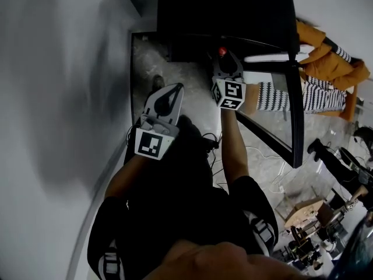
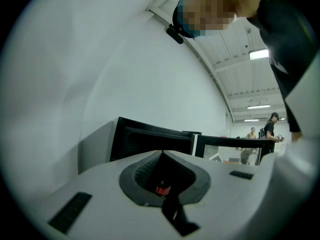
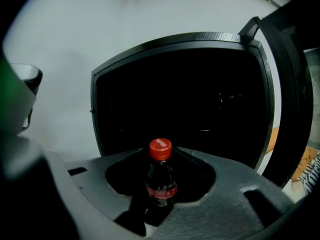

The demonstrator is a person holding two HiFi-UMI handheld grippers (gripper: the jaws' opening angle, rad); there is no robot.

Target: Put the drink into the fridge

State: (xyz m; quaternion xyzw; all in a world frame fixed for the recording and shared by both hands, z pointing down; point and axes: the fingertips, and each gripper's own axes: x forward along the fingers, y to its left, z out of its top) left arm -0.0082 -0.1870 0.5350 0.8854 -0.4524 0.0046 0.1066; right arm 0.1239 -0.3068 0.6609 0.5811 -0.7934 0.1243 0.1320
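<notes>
My right gripper is shut on a small dark cola bottle with a red cap and a red label, held upright. It is just in front of the black fridge, whose dark open inside fills the right gripper view behind the bottle. The fridge door stands swung open on the right. My left gripper hangs lower and to the left, jaws together and holding nothing. It points past the fridge toward the white wall.
A white wall runs along the left, close to the fridge. A person in striped and orange clothes is beyond the open door. Cables lie on the floor, with stands and clutter at lower right.
</notes>
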